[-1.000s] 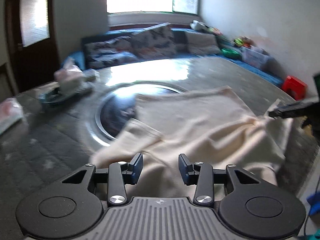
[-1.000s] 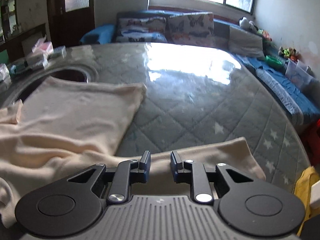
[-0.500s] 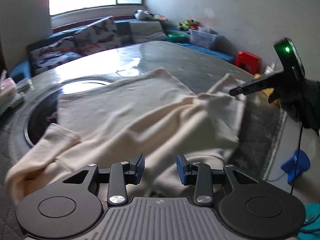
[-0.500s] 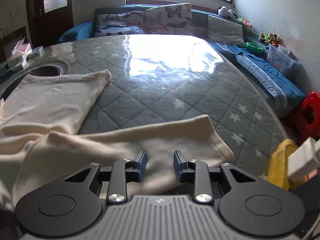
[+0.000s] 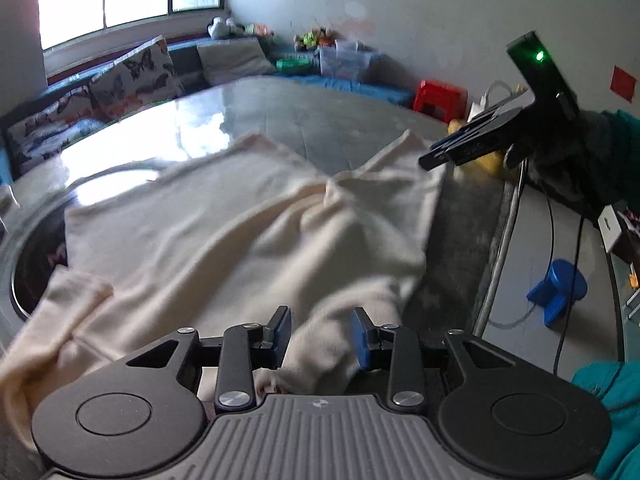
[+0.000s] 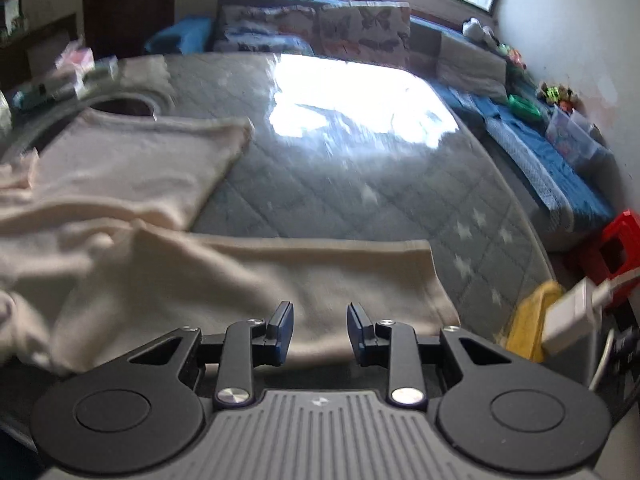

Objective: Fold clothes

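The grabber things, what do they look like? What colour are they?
Both are mostly black. The left gripper and the right gripper each have two black fingers with blue pads, silver screws, two round black discs and a grey ribbed body. From the left wrist view, the right gripper carries a small green light on top, black cables hang below it, and the person's sleeve is teal.

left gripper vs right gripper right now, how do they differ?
The left gripper has a raised fold of the cream garment between its open jaws; the right gripper has only flat fabric beyond its open jaws, nothing between them. The left gripper points along the garment toward the table's edge; the right gripper points across the hem at bare quilted table. Shared: both open, both low at the garment's near edge.
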Demonstrator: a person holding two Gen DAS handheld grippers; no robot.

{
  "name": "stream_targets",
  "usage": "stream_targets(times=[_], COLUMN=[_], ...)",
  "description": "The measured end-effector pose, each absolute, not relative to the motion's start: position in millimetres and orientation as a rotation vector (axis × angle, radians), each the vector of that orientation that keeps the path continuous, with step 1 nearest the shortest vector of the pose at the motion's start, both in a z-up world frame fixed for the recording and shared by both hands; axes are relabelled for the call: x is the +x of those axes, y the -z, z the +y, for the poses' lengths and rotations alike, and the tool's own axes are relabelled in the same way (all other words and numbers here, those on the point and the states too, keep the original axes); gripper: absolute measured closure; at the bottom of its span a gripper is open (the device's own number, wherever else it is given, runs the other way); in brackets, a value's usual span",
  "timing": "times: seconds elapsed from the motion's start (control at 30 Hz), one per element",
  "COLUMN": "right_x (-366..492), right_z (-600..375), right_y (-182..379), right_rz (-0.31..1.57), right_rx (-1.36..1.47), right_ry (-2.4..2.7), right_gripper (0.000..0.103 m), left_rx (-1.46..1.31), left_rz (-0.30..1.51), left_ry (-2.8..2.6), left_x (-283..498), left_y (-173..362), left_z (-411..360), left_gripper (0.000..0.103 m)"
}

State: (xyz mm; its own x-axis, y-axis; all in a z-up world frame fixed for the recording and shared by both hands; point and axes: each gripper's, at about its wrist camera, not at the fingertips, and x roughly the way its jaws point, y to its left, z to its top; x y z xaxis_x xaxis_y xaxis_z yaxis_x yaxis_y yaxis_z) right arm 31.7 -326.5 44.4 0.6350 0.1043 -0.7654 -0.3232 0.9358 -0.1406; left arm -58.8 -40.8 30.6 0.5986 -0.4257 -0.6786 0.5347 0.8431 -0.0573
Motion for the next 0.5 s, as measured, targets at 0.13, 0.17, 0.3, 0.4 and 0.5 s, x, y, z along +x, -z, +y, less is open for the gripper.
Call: stream_targets(times=[0.13,0.17,0.3,0.4,0.5], right_x=[49,54,78,97,116], right_z=[-313,-308,-288,-272,-257], right_y=[-56,-60,-65,-64,-58], right_rz=[0.809,0.801,0.795,0.803,0.817], right_rx=[-0.254,-0.249,-0.218,-0.212,-0.211], right_ry=[-0.309,-0.326,-0.391,-0.43,-0.45], right_gripper=[0.075,0.075,0.075,0.075,0.075], left_rx=[0.131,0.133,0.127,0.129,0.149], left_rz=[0.729,0.731,0.771,0.807,0.8], left_ry=[0.577,0.587,0.643,0.699,0.743], left_x=[-48,-45,-36,-39,-47], left_y=[-33,-31,-18,-11,-8], left_z=[-51,-56,-72,-80,-83], left_gripper=[0.068,0.068,0.068,0.07,0.07])
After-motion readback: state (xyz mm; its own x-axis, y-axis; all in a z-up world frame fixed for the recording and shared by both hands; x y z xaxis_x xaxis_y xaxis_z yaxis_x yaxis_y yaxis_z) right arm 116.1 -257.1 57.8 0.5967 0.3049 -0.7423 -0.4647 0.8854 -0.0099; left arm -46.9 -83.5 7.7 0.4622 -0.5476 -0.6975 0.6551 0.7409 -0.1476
